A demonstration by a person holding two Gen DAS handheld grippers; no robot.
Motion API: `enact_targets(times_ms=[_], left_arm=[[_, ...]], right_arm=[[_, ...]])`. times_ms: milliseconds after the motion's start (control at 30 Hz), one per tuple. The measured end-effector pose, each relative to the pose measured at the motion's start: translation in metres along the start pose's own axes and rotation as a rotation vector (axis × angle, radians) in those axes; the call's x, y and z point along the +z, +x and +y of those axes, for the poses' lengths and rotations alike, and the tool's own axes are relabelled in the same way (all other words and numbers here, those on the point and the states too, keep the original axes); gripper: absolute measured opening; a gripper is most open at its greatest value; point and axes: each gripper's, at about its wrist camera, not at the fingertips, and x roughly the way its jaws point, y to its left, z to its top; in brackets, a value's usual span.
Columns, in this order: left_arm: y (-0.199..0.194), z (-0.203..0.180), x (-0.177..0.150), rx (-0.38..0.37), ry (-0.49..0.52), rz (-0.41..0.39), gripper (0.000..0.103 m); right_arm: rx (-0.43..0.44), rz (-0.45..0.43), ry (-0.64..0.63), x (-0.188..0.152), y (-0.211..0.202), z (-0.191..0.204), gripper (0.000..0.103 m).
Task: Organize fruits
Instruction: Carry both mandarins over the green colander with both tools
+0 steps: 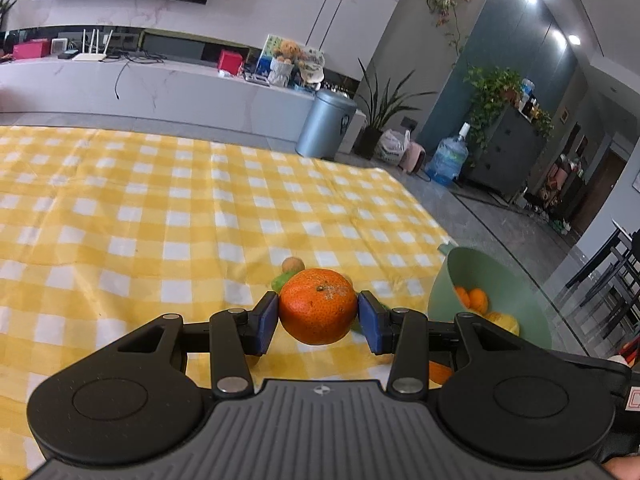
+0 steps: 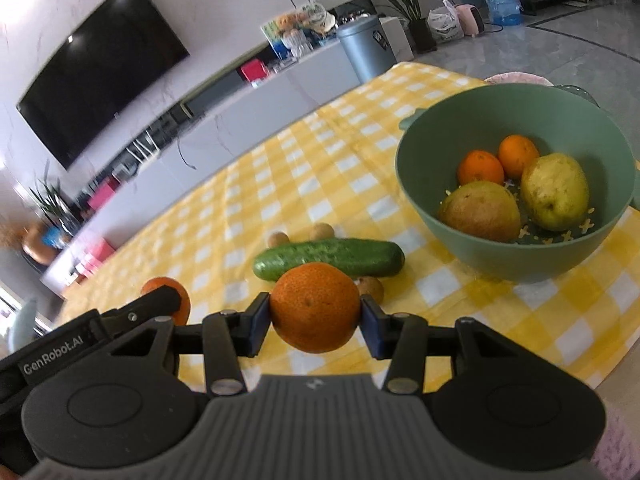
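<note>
Fruits split three ways: two held, some in the bowl, some loose on the surface. Left gripper (image 1: pixel 318 312) has its blue fingers (image 1: pixel 267 322) clamped on an orange (image 1: pixel 318 306), lifted clear of the yellow-checked cloth (image 1: pixel 160 208). Right gripper (image 2: pixel 316 316) does the same with a second orange (image 2: pixel 315 306), pads pressing both sides. In the right wrist view the left gripper's black body shows at lower left, its orange partly hidden behind it. Green bowl (image 2: pixel 420 184) sits on the cloth to the right, holding two small oranges (image 2: pixel 480 167) and two larger yellowish fruits (image 2: pixel 554 191) that look like pears. Cucumber (image 2: pixel 328 258) lies on the cloth just left of the bowl, not touching it. Three small brown round fruits (image 2: pixel 278 239) sit close around the cucumber, two behind, one in front; type unclear. Left wrist view catches only the bowl's rim and part of its contents at right.
</note>
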Motion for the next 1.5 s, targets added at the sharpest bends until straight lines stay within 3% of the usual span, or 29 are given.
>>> enact_targets(times_ms=[200,300,400,667,833,1000,1133,1200,1433,1500], left_arm=[[-0.013,-0.019,0.009,-0.019,0.026,-0.027,0.049],[-0.013,-0.029,0.016,-0.071,0.008,-0.028,0.049],[-0.01,-0.041,0.022,-0.137,-0.014,-0.031,0.049],[0.017,-0.08,0.019,-0.233,0.061,-0.008,0.049],[0.045,-0.091,0.007,-0.285,0.078,0.034,0.049],[0.067,-0.094,0.002,-0.302,0.09,0.066,0.049],[0.08,-0.092,-0.002,-0.31,0.083,0.09,0.049],[0.082,-0.089,-0.004,-0.31,0.078,0.099,0.049],[0.084,-0.081,-0.002,-0.327,0.023,0.121,0.049],[0.083,-0.086,0.0,-0.314,0.045,0.114,0.049]], right_arm=[[0.085,-0.067,0.089,0.009,-0.025,-0.018,0.045],[0.103,-0.119,0.116,0.019,-0.039,-0.025,0.045],[0.103,-0.175,0.135,0.026,-0.054,-0.031,0.045],[0.046,-0.3,0.2,0.03,-0.074,-0.074,0.045],[0.141,-0.32,0.43,0.023,-0.07,-0.128,0.045],[0.045,-0.328,0.4,0.021,-0.068,-0.134,0.046],[0.044,-0.297,0.392,0.02,-0.059,-0.135,0.046],[0.036,-0.298,0.389,0.019,-0.058,-0.136,0.051],[0.109,-0.412,0.372,0.019,-0.076,-0.133,0.057],[0.107,-0.413,0.364,0.019,-0.076,-0.132,0.065]])
